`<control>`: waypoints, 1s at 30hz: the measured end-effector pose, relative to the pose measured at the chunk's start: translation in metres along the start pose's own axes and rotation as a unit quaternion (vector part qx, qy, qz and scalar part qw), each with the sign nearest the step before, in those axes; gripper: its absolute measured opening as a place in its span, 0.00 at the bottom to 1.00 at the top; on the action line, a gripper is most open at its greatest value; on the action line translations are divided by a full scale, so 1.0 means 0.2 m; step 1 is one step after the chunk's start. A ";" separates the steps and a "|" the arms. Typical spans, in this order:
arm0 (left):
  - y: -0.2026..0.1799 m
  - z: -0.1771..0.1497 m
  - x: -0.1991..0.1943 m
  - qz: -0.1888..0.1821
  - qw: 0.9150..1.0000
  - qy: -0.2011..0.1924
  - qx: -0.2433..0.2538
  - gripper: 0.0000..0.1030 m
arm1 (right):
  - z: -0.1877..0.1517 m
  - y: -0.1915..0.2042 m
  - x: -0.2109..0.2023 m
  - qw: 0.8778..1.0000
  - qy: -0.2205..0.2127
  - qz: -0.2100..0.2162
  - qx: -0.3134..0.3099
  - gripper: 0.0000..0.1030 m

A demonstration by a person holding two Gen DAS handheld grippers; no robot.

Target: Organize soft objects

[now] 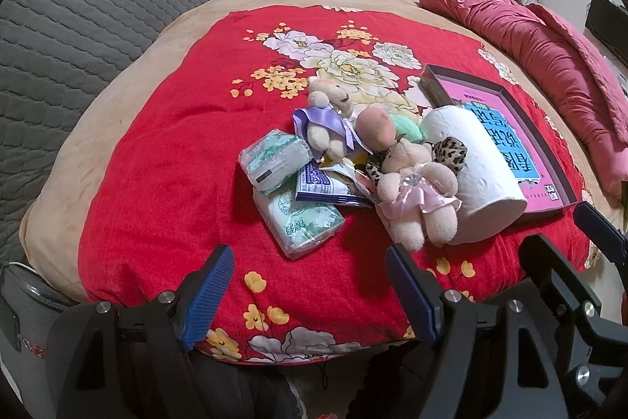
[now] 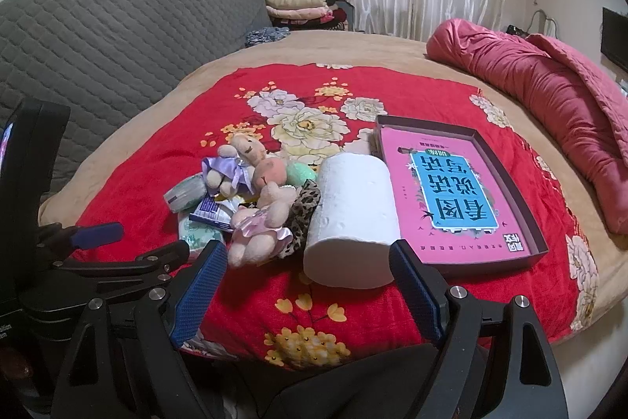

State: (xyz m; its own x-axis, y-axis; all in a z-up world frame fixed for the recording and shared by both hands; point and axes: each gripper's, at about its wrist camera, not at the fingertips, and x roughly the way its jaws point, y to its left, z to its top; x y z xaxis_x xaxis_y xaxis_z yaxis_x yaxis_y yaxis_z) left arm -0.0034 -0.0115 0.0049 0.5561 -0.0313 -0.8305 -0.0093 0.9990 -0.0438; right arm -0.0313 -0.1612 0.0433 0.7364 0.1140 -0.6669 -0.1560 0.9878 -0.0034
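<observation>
A pile of soft things lies on the red floral blanket (image 1: 165,160): a plush bear in a purple dress (image 1: 327,120), a plush bear in a pink dress (image 1: 416,199), tissue packs (image 1: 274,160), a leopard-print scrunchie (image 1: 451,150) and a white paper roll (image 1: 475,175). The roll (image 2: 349,218) lies next to a shallow box (image 2: 506,179) that holds a pink book (image 2: 447,195). My left gripper (image 1: 310,285) is open and empty, in front of the pile. My right gripper (image 2: 308,285) is open and empty, just in front of the roll.
A rolled pink quilt (image 2: 549,97) lies along the bed's right side. A grey quilted headboard (image 2: 98,38) rises at the left. Folded clothes (image 2: 298,6) are stacked at the back. The other gripper shows at the left edge of the right wrist view (image 2: 94,234).
</observation>
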 end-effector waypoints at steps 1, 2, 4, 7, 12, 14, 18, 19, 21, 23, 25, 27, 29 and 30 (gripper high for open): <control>0.00 0.00 0.00 0.000 1.000 0.000 0.000 0.76 | 0.00 0.00 0.00 1.000 -0.001 -0.001 0.000 0.83; 0.00 0.00 0.00 0.000 1.000 0.000 0.000 0.76 | 0.00 0.00 0.00 1.000 -0.001 0.000 0.000 0.83; 0.00 0.00 0.00 -0.001 1.000 -0.001 0.000 0.76 | 0.00 0.00 0.00 1.000 -0.001 -0.001 0.000 0.83; 0.01 0.00 0.00 -0.001 1.000 -0.002 -0.002 0.76 | 0.00 0.00 0.00 1.000 -0.001 -0.001 -0.001 0.83; 0.02 0.01 0.00 -0.001 1.000 -0.001 -0.005 0.76 | 0.00 0.01 0.00 1.000 -0.001 0.000 -0.004 0.83; 0.03 0.01 0.01 -0.006 1.000 0.001 -0.009 0.76 | 0.00 0.01 0.00 1.000 -0.002 0.000 -0.007 0.83; 0.10 0.05 0.04 -0.008 1.000 0.005 -0.028 0.76 | 0.00 0.03 0.01 1.000 -0.003 0.000 -0.017 0.83; 0.12 0.06 0.05 -0.009 0.999 0.007 -0.034 0.76 | 0.00 0.04 0.01 1.000 -0.003 0.000 -0.020 0.83; 0.16 0.08 0.08 -0.014 0.999 0.011 -0.049 0.76 | -0.01 0.06 0.02 1.000 -0.005 0.000 -0.030 0.83; 0.19 0.12 0.11 -0.030 0.997 0.016 -0.065 0.77 | -0.01 0.07 0.03 0.999 -0.007 0.000 -0.039 0.83; 0.22 0.14 0.14 -0.046 0.995 0.024 -0.081 0.77 | 0.00 0.09 0.04 0.999 -0.011 -0.002 -0.046 0.83; 0.25 0.17 0.18 -0.056 0.993 0.031 -0.095 0.77 | 0.00 0.09 0.05 0.999 -0.012 -0.003 -0.049 0.83; 0.28 0.21 0.23 -0.060 0.992 0.039 -0.105 0.77 | 0.00 0.10 0.07 0.999 -0.012 -0.008 -0.053 0.83; 0.28 0.22 0.25 -0.060 0.992 0.043 -0.106 0.77 | 0.00 0.10 0.08 0.998 -0.013 -0.009 -0.054 0.83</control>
State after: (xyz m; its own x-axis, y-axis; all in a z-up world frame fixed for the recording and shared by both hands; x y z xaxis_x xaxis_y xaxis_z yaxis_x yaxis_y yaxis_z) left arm 0.0608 0.0452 -0.0147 0.4913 -0.1607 -0.8560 -0.1276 0.9590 -0.2532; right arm -0.0228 -0.1392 0.0336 0.7562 0.1002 -0.6466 -0.2119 0.9724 -0.0971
